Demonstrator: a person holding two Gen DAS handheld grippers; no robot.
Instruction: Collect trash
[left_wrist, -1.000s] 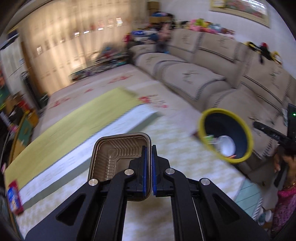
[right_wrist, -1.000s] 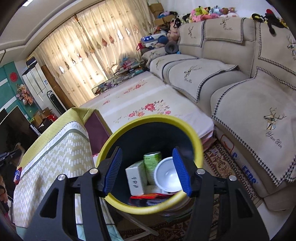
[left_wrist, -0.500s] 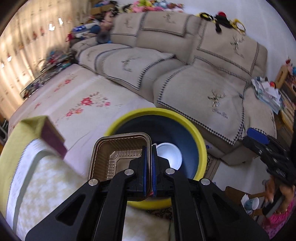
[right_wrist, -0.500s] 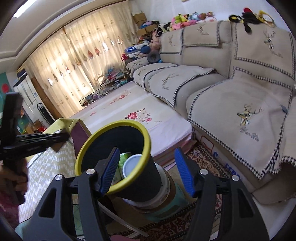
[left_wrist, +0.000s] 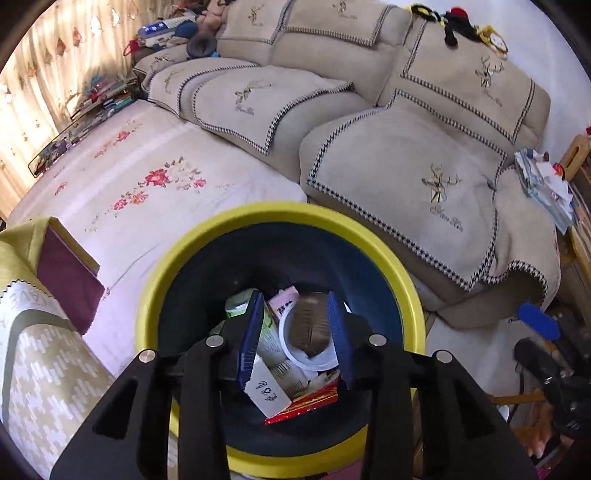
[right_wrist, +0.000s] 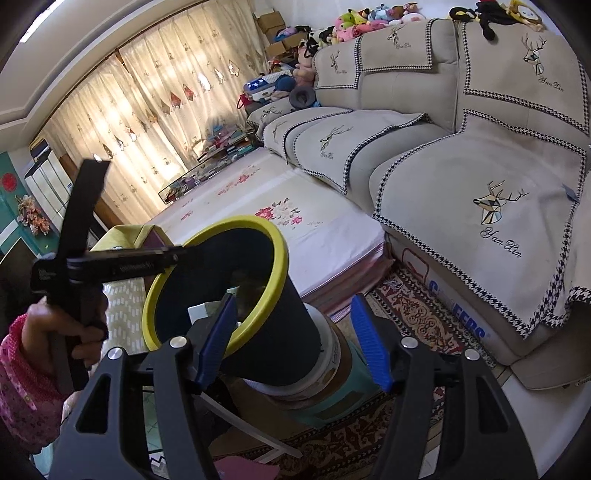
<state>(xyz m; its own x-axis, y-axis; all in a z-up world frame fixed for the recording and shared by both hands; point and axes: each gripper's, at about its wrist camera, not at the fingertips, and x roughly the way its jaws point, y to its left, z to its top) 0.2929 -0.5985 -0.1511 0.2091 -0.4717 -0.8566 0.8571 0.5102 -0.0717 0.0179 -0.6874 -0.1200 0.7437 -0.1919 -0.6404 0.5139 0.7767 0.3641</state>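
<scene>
We are logging positions relative to the trash bin (left_wrist: 280, 229), a dark cylinder with a yellow rim.

The sofa (left_wrist: 424, 166), beige with deer-motif covers, is sitting beyond the bin and to its right. A floral-print mattress (left_wrist: 147, 184) is lying beyond the bin to its left, against the sofa front. A yellow-green patterned tabletop (left_wrist: 44, 354) is bordering the bin on its left side. In the right wrist view the bin (right_wrist: 273, 317) is standing tilted on a stack of tubs, above a patterned rug (right_wrist: 413, 306).

The left tongs (left_wrist: 295, 336) are hovering directly over the bin mouth, looking down into it. We are seeing them parted to a moderate gap, gripping nothing. Between the blue pads, a brown plastic tray (left_wrist: 310, 325) is showing blurred, lying in or just above a white cup (left_wrist: 314, 360) among the bin contents; we cannot tell whether it is resting yet. Also inside the bin: a white carton (left_wrist: 267, 393) near the left pad, a green can (left_wrist: 238, 306) behind it, a pink carton (left_wrist: 284, 299) and a red wrapper (left_wrist: 310, 402) at the near wall.

The right tongs (right_wrist: 291, 336) are sitting beside the bin, on its near right side, spread wide and empty; the left pad is overlapping the yellow rim in view, the right pad is well clear of the wall.
</scene>
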